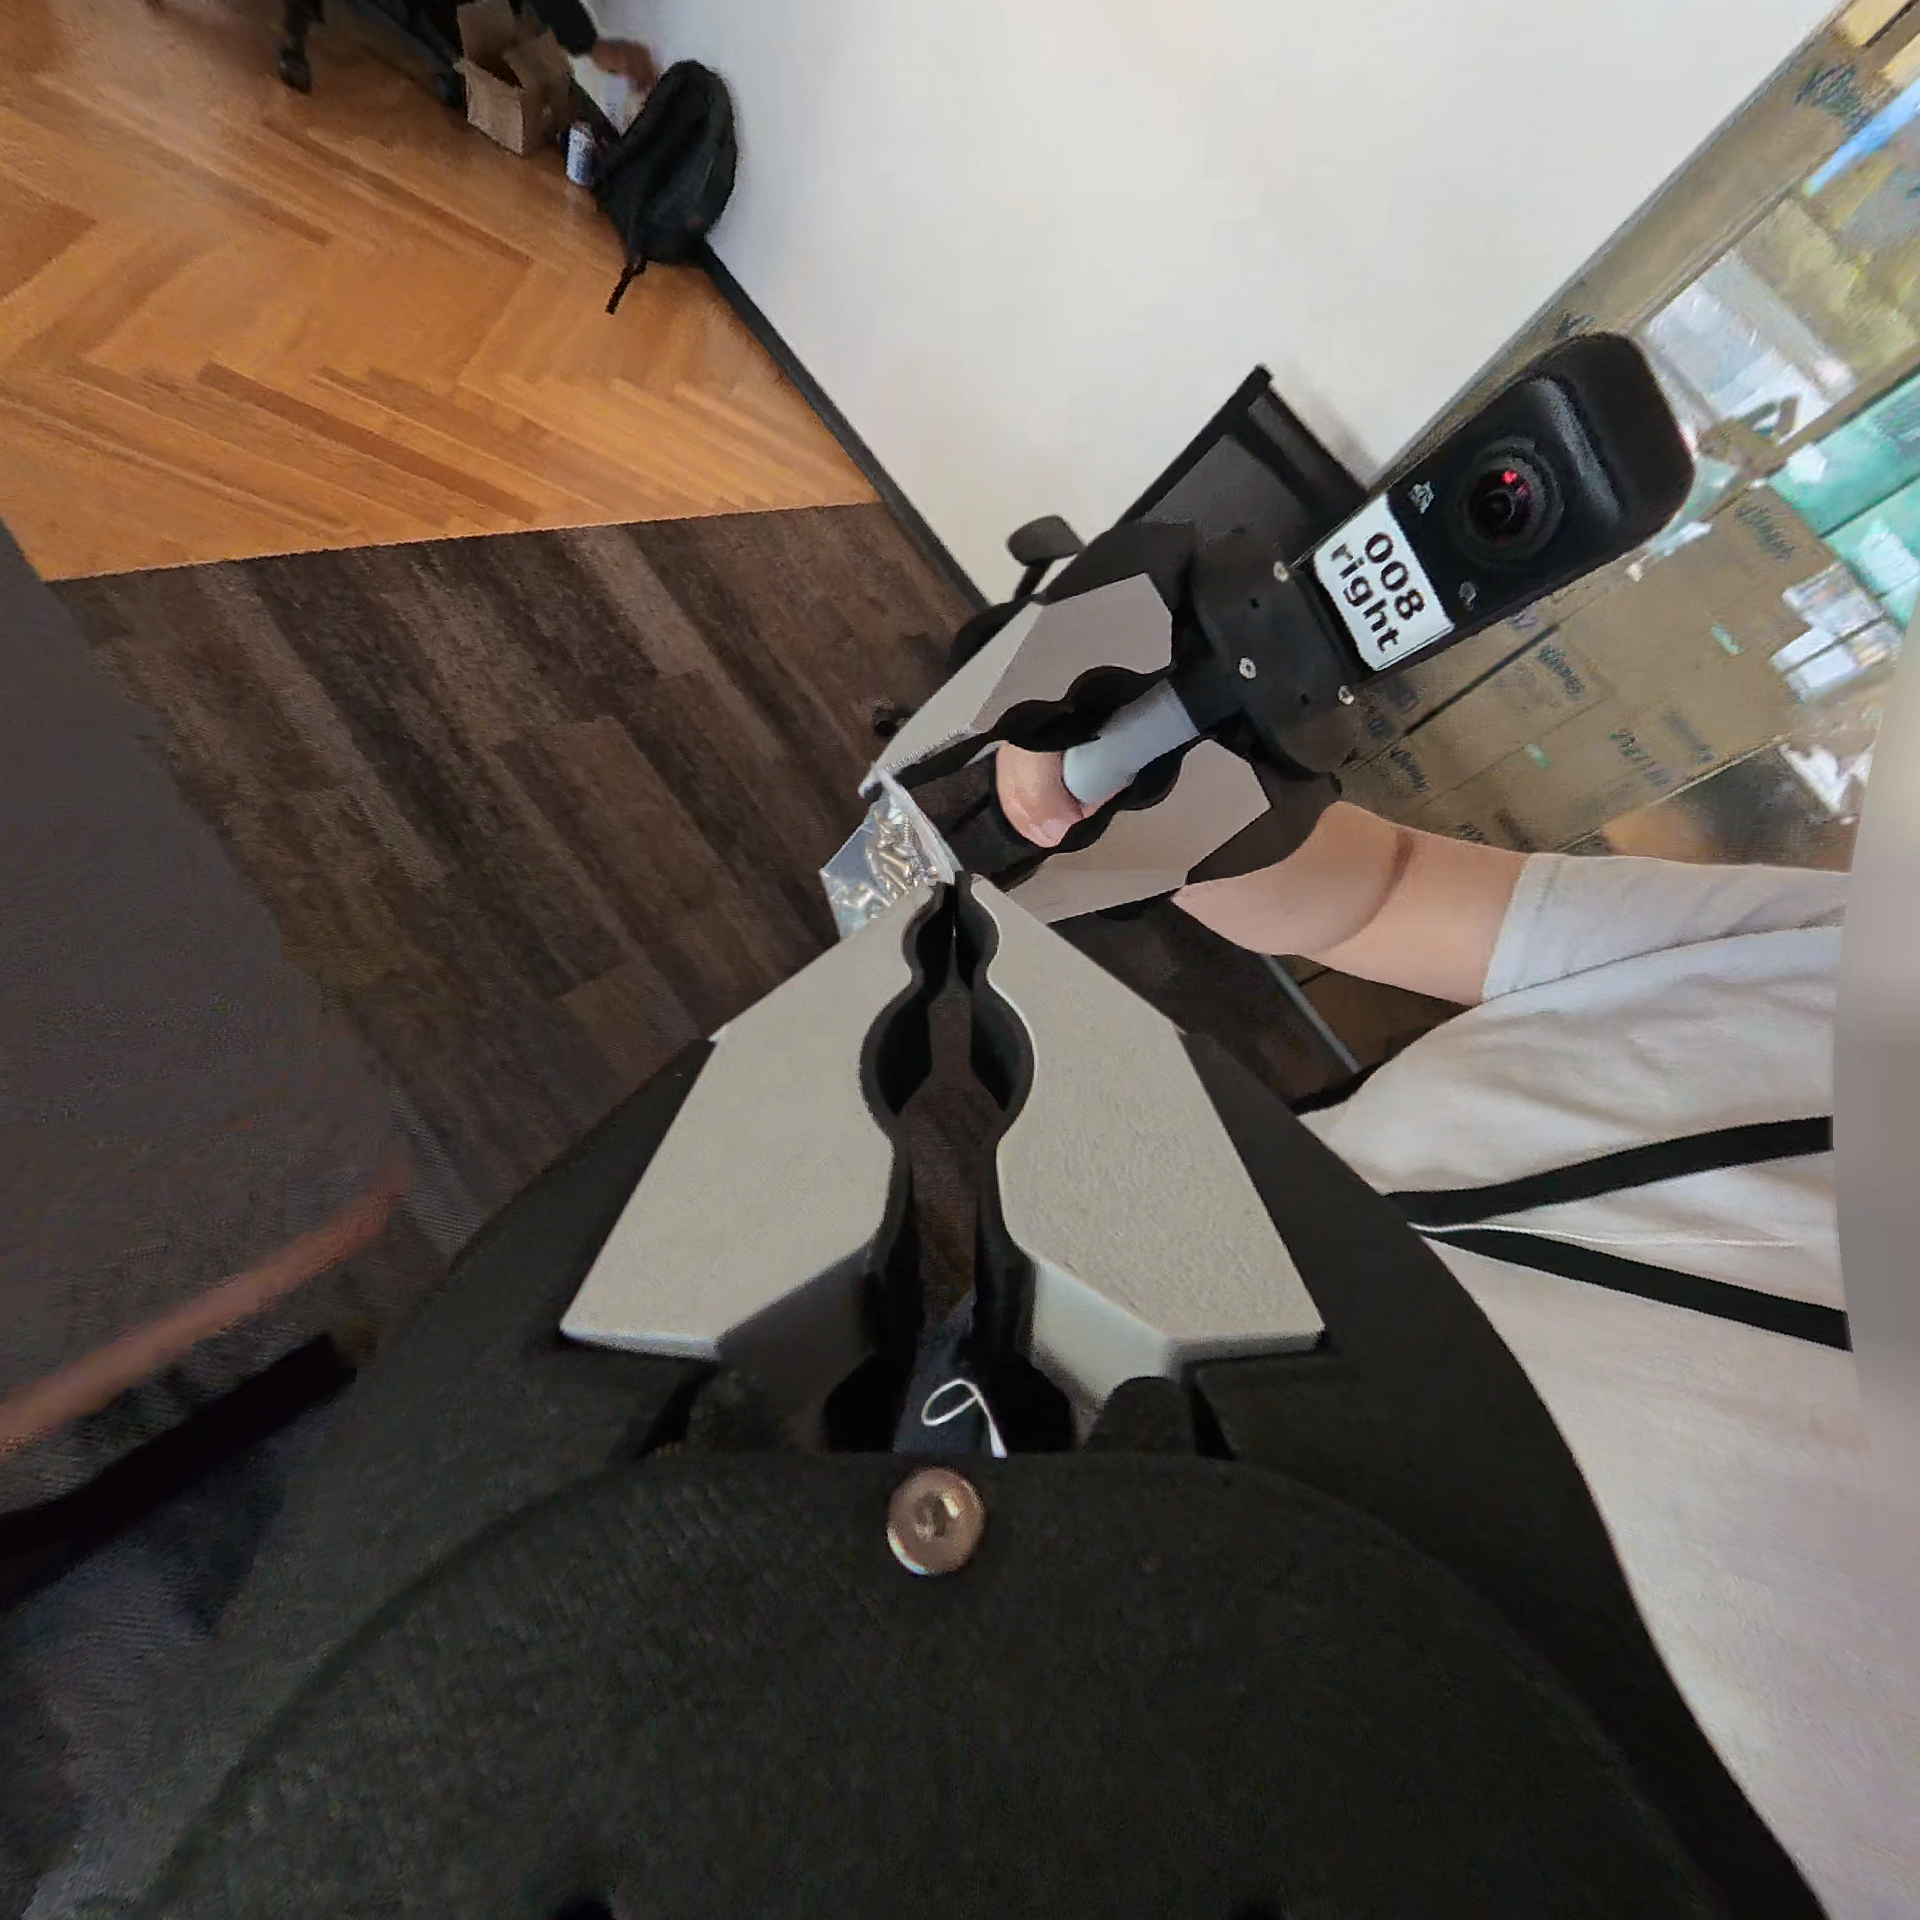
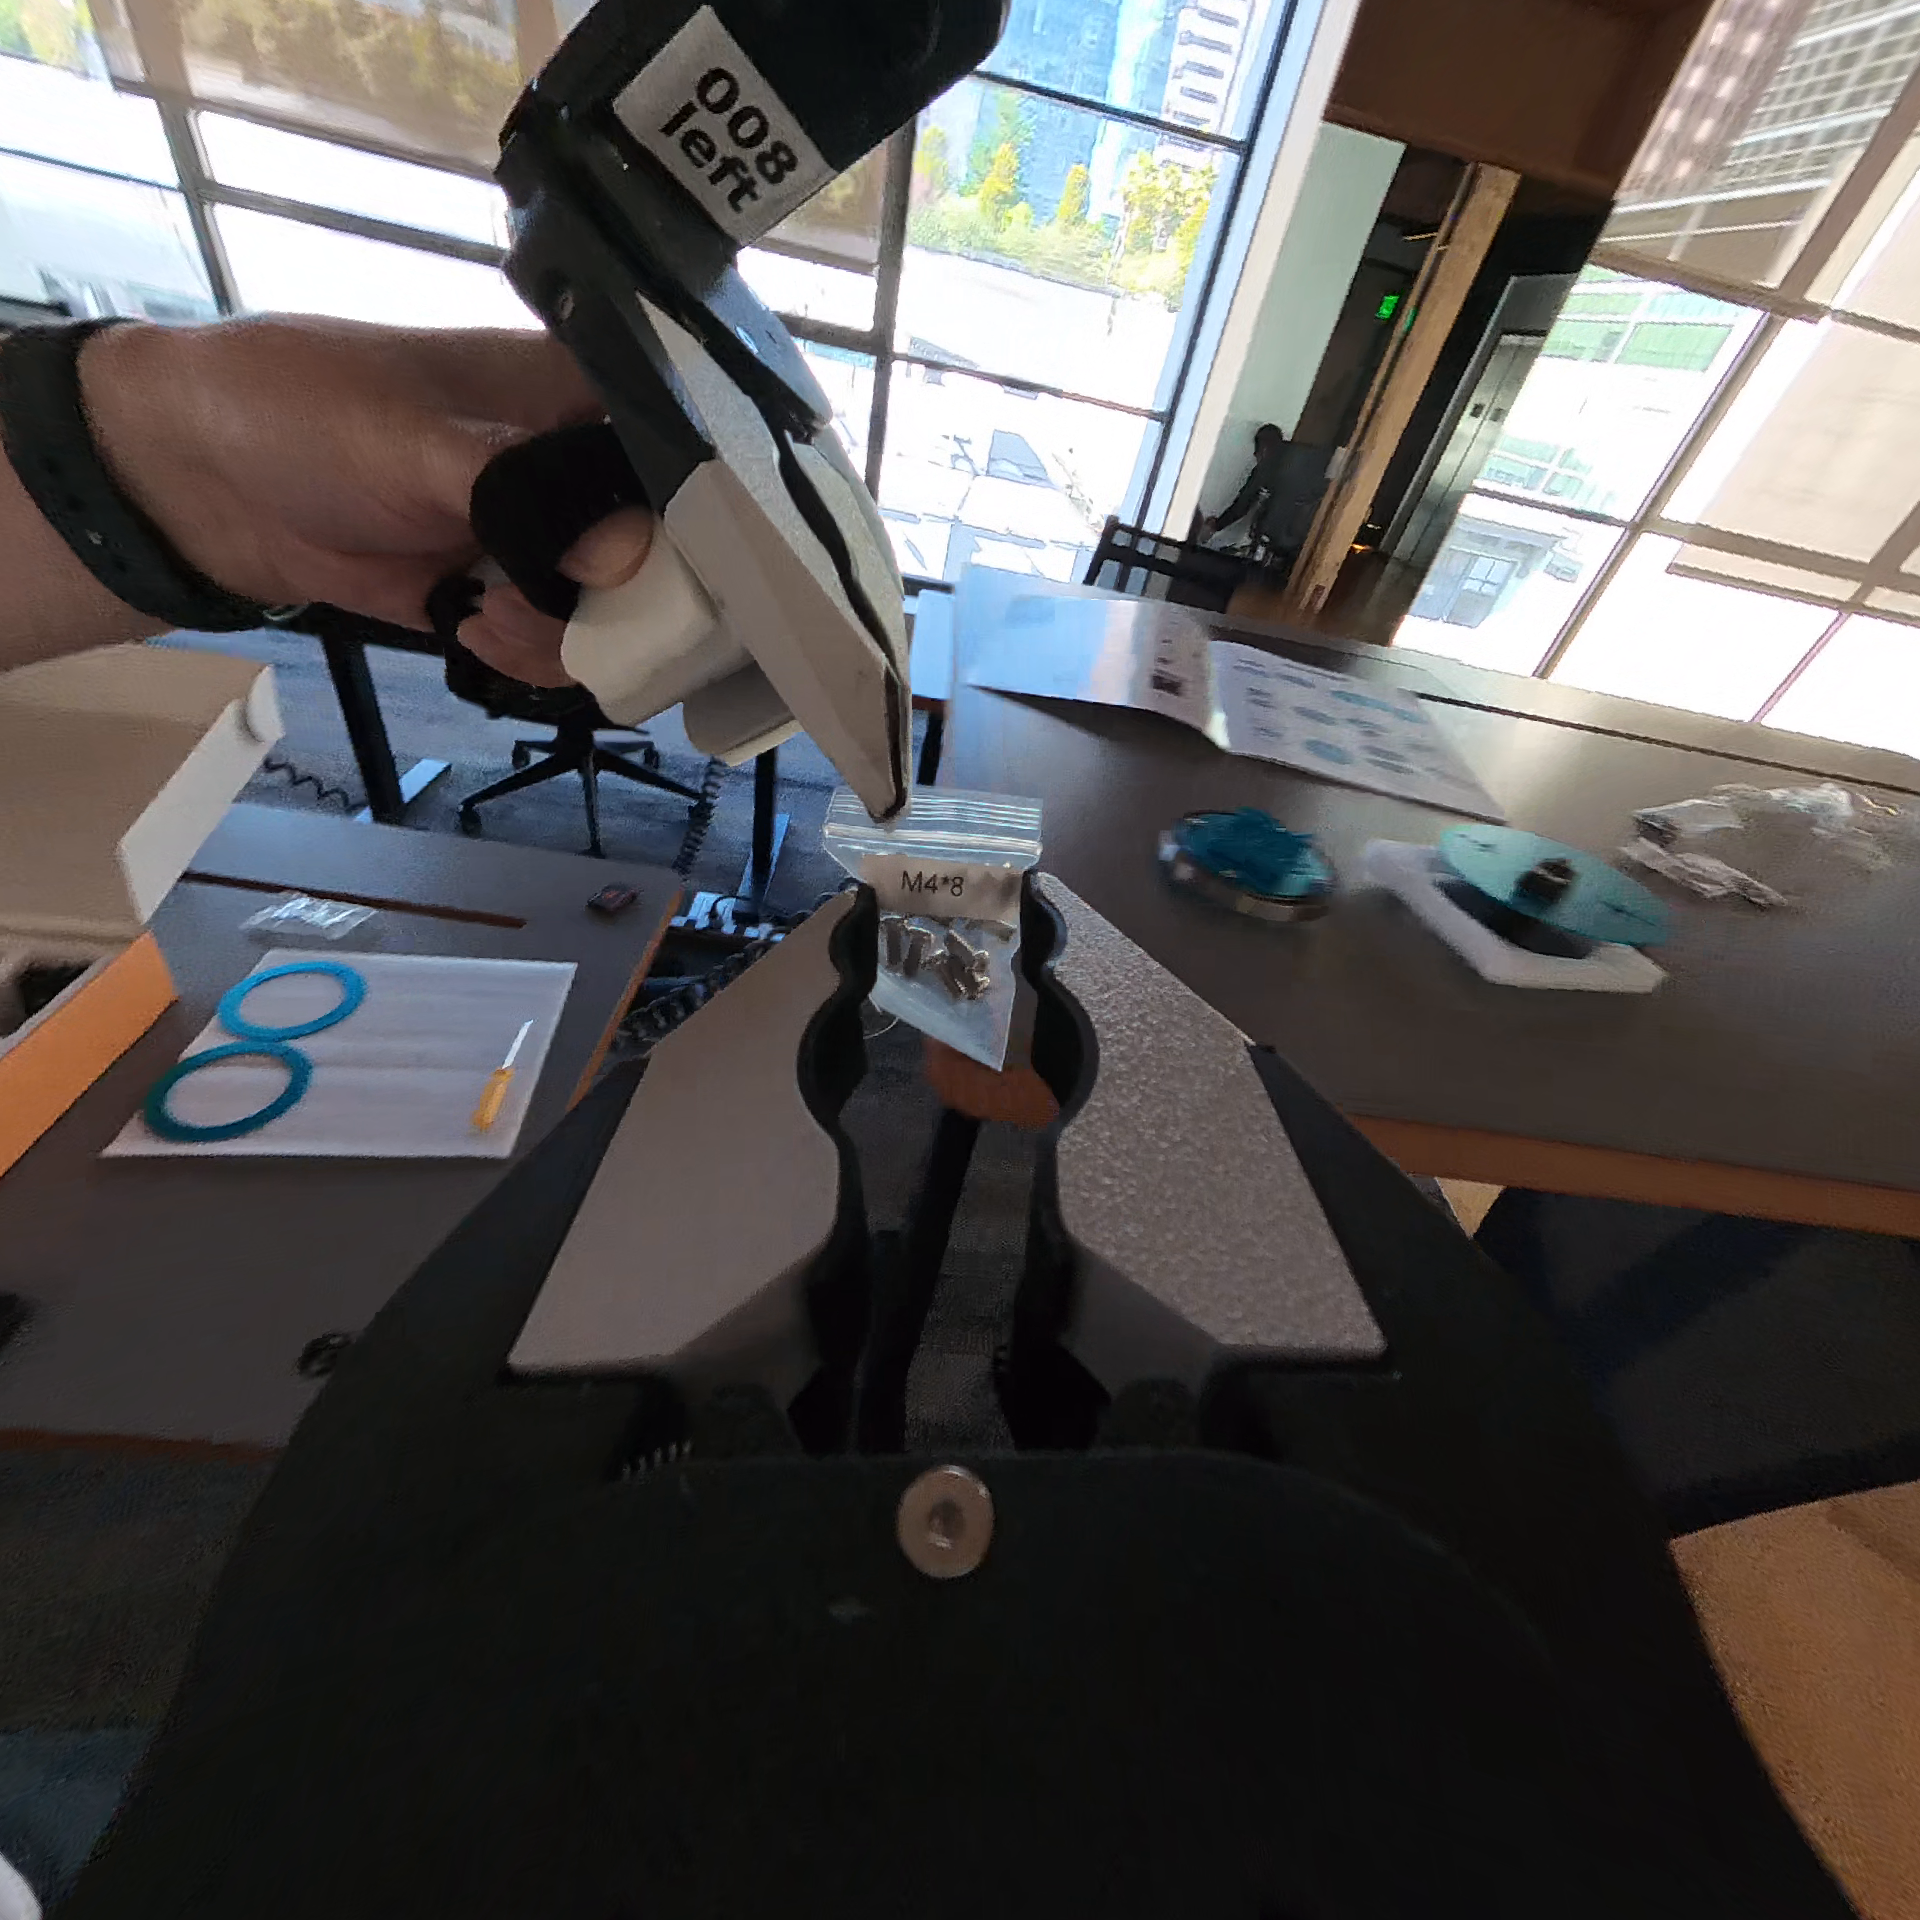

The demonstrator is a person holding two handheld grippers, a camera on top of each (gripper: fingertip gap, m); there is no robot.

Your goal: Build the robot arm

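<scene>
- The left wrist view sits just behind the left gripper [image 1: 951, 914], rolled sideways, and looks down toward the floor [image 1: 436, 727], with a white wall [image 1: 1091, 208] toward 1 o'clock.
- The right wrist view sits just behind the right gripper [image 2: 940, 914] and looks level across dark tables [image 2: 1455, 1039] to windows [image 2: 1039, 312] at 12 o'clock.
- Both views share, close up, a small clear bag of screws [image 1: 883, 868] [image 2: 940, 935] and the opposite gripper.

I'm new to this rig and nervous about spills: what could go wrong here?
1. The bag of screws hangs in mid-air, away from the desks; the left gripper pinches only its top edge, so it may slip.
2. The right gripper grips beside the screws; pulling apart could tear the bag and scatter them on the floor.
</scene>
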